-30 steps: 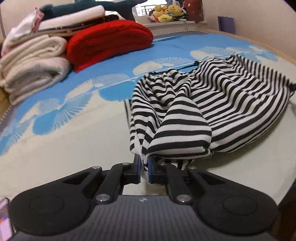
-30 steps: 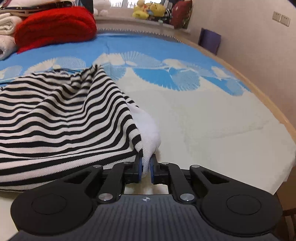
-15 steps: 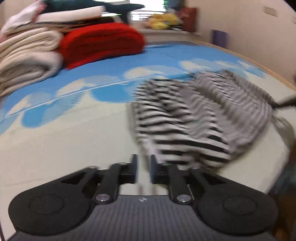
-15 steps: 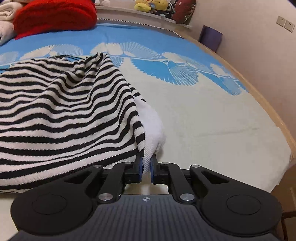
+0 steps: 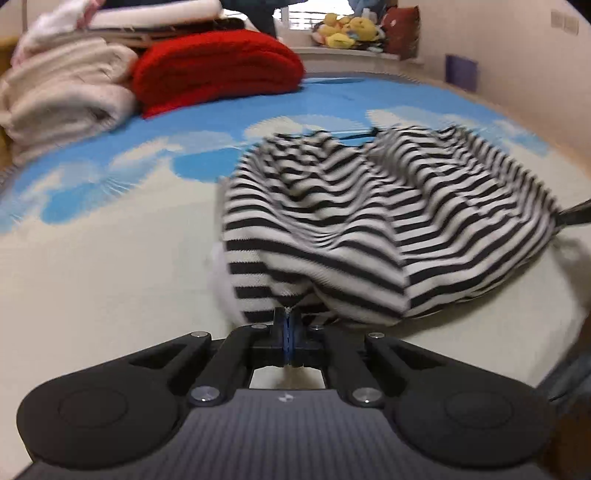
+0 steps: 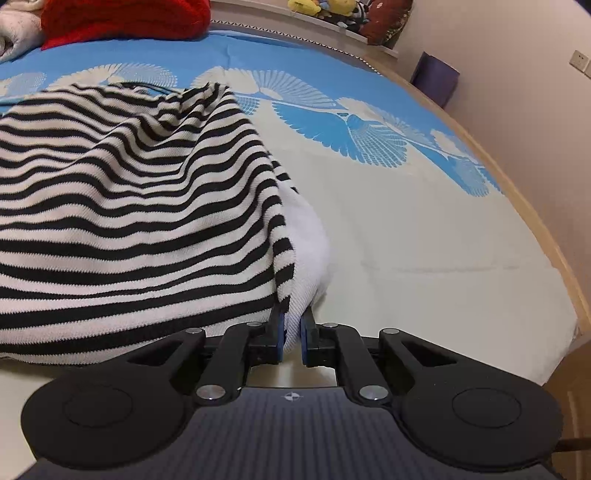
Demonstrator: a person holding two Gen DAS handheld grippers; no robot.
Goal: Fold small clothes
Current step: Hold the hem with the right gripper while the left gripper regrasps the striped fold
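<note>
1. My left camera sits just behind my left tool (image 5: pixel 289 325), low over the bed (image 5: pixel 92 295), and looks forward and down at the striped garment (image 5: pixel 369 221) from its left end.
2. My right camera sits behind my right tool (image 6: pixel 291 325) and looks down at the right end.
3. Both views share the garment, the red blanket (image 5: pixel 218 70) and the plush toys (image 6: pixel 325 9).
</note>
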